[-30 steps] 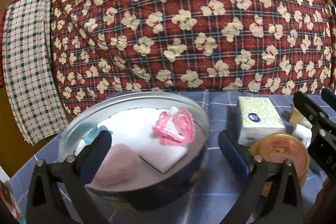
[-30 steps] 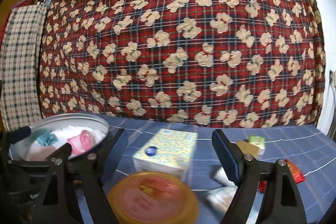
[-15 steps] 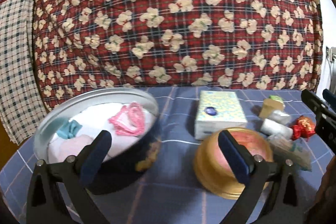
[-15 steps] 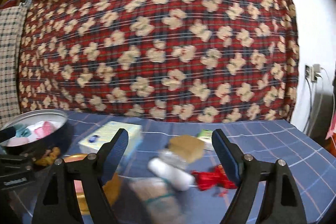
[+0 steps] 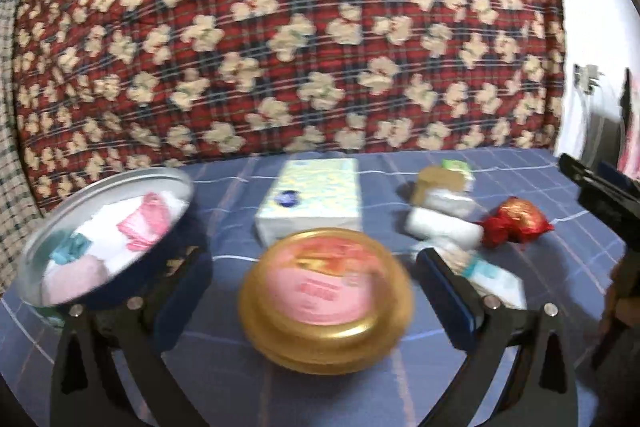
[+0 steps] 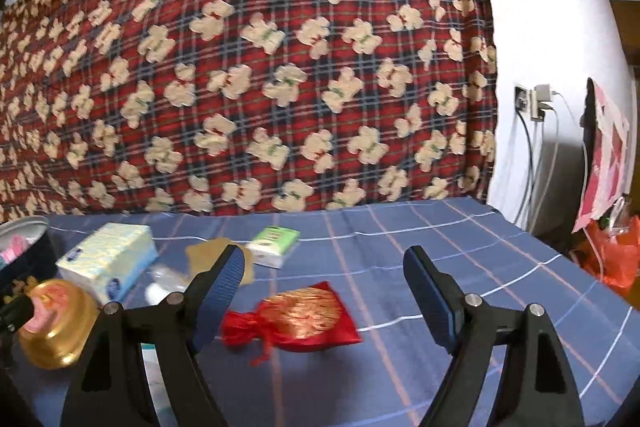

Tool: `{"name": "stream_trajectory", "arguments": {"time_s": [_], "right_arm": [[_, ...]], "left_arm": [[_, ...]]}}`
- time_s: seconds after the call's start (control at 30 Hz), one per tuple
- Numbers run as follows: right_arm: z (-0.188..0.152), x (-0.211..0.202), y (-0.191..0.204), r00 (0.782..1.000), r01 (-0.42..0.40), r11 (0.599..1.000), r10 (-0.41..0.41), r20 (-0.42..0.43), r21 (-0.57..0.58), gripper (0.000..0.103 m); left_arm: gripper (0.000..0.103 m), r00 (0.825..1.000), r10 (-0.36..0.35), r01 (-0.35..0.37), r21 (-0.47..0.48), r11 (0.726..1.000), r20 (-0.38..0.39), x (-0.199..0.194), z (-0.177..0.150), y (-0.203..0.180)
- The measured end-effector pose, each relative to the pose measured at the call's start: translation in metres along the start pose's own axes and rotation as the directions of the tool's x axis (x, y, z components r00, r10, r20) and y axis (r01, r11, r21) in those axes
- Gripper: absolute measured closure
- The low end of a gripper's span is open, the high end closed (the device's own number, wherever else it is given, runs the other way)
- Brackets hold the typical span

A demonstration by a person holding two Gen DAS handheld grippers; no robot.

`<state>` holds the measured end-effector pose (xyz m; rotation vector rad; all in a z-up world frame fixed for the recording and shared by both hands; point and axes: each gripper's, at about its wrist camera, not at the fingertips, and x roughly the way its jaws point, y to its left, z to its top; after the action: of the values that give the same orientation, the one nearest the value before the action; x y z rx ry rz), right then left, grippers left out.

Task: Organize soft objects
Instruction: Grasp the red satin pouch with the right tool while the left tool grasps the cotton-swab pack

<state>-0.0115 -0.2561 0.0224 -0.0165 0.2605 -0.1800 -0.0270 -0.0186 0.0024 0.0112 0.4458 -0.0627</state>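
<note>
One round tin (image 5: 100,211) stands at the left of the bench (image 6: 420,239), holding folded soft cloths (image 5: 132,231) in white, pink and teal. Next come one tissue box (image 5: 312,199), one gold lid (image 5: 326,301), one white roll (image 5: 440,231), and one red-and-gold pouch (image 6: 304,319) lying on the blue checked cover. The left tongs (image 5: 312,301) are spread, empty. The right tongs (image 6: 324,291) are spread, empty, above the pouch.
</note>
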Motion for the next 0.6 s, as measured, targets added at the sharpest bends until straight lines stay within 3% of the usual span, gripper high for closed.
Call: {"name": "stream_trajectory", "arguments": {"time_s": [0.2, 0.33, 0.43, 0.6], "right_arm": [[0.002, 0.015, -0.028, 0.998, 0.044, 0.999, -0.043, -0.053, 0.017, 0.019], [0.000, 0.033, -0.039, 0.990, 0.009, 0.999, -0.003, -0.142, 0.042, 0.019], [-0.003, 0.055, -0.031, 0.965, -0.082, 0.996, 0.087, -0.247, 0.028, 0.019], [-0.011, 0.098, -0.025, 0.893, -0.169, 0.983, 0.184, -0.411, 0.073, 0.019]], "left_arm": [[0.000, 0.998, -0.067, 0.067, 0.058, 0.996, -0.009, -0.003, -0.001, -0.034], [0.000, 0.991, -0.126, 0.128, 0.053, 0.990, -0.039, -0.002, -0.001, -0.050], [0.000, 0.987, -0.144, 0.147, 0.048, 0.988, -0.067, 0.001, -0.002, -0.063], [0.000, 0.980, -0.173, 0.180, 0.063, 0.982, -0.098, 0.004, -0.004, -0.083]]}}
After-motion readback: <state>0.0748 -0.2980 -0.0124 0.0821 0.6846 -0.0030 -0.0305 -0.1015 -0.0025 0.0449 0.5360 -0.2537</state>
